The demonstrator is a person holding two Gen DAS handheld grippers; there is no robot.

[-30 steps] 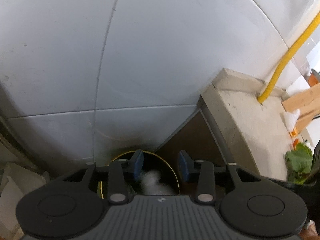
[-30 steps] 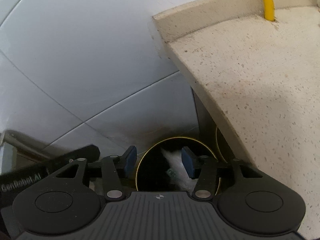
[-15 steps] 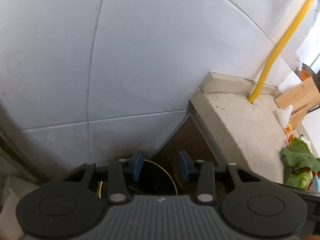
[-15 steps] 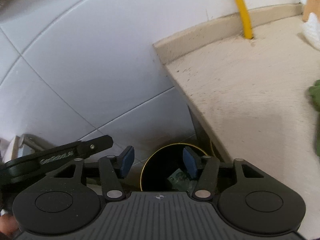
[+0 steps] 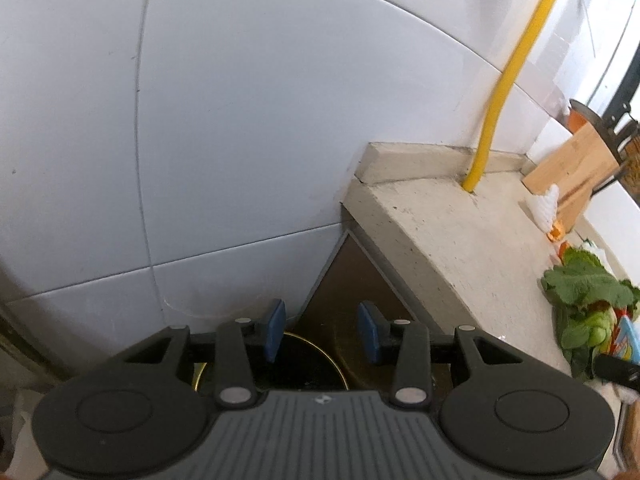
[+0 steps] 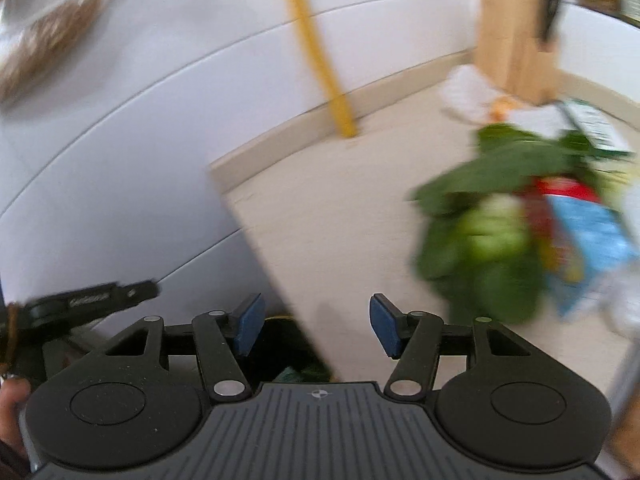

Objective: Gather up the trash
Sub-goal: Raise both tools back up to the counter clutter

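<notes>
Trash on the speckled beige stone counter (image 5: 460, 248) forms a loose heap near its right end: limp green leafy vegetable scraps (image 6: 480, 240), a crumpled blue and red printed wrapper (image 6: 592, 240) touching the leaves on their right, and a white crumpled paper item (image 5: 544, 208) further back, just beside a leaning wooden cutting board (image 5: 576, 172). The right-wrist view is motion-blurred, so finer detail of the heap cannot be told. Below the counter's left end stands a round black bin with a gold rim (image 5: 316, 364); something greenish lies inside it in the right-wrist view.

The right gripper (image 6: 316, 330) is over the counter edge, its jaws parted fairly wide and just been opening, with nothing between the blue pads (image 6: 384, 328). The left gripper (image 5: 320, 334) is above the bin, jaws parted narrowly, nothing held. The left tool's black body shows at the left of the right-wrist view.

A yellow pipe (image 5: 504, 80) rises from the counter's back edge against the white tiled wall (image 5: 240, 140).
</notes>
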